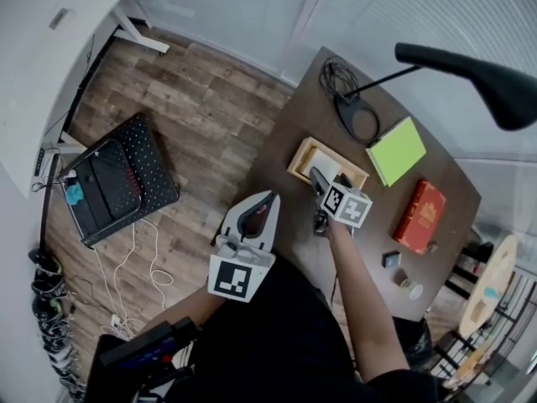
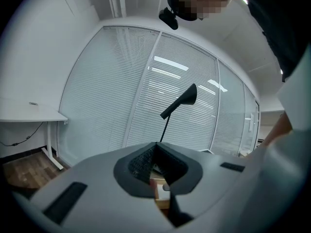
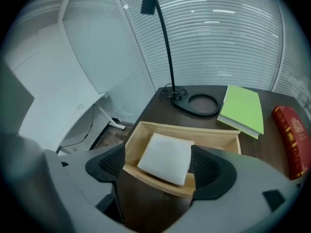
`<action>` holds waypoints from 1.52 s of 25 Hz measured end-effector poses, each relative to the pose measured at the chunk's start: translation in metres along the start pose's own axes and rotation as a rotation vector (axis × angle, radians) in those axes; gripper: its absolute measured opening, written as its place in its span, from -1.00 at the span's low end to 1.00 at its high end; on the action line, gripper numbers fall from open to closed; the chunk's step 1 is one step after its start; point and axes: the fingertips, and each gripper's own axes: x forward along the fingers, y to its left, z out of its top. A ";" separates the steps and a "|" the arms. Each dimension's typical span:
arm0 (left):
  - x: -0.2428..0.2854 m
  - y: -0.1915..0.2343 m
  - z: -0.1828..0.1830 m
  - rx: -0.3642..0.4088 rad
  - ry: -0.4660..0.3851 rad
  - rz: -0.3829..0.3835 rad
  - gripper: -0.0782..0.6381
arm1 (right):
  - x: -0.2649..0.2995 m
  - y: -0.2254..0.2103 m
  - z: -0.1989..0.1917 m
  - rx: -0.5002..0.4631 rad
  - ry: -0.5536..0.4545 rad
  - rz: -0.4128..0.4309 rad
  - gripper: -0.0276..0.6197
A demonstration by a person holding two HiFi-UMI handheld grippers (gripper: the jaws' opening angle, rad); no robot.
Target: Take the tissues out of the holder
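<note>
Right hand-held gripper point(image 3: 160, 165) jaws wide, either side of the white tissues point(image 3: 164, 154) in the wooden holder point(image 3: 214, 136) on the desk point(image 3: 146, 198), pads not pressing them. Left hand-held gripper point(image 2: 155, 145) jaws together, empty, beside desk edge.

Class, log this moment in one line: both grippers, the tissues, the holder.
left gripper: shut, empty | right gripper: open, aimed at tissues | tissues: in holder, not gripped | holder: on table

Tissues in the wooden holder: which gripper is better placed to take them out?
Right. The right gripper is open, its jaws framing the tissues in the holder. The left gripper is shut and held back nearer the person.
</note>
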 end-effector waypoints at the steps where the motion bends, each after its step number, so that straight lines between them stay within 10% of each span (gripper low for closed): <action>1: 0.001 0.002 0.000 -0.003 0.002 0.004 -0.79 | 0.004 -0.002 -0.001 0.028 0.017 -0.011 0.37; 10: 0.000 0.027 -0.002 -0.038 0.015 0.065 -0.79 | 0.036 -0.018 -0.008 0.154 0.126 -0.085 0.49; 20: -0.004 0.048 -0.002 -0.075 0.003 0.127 -0.79 | 0.053 -0.020 -0.026 0.062 0.288 -0.165 0.54; 38: -0.007 0.024 -0.006 -0.049 -0.002 0.093 -0.79 | 0.041 -0.035 -0.019 0.124 0.202 -0.102 0.14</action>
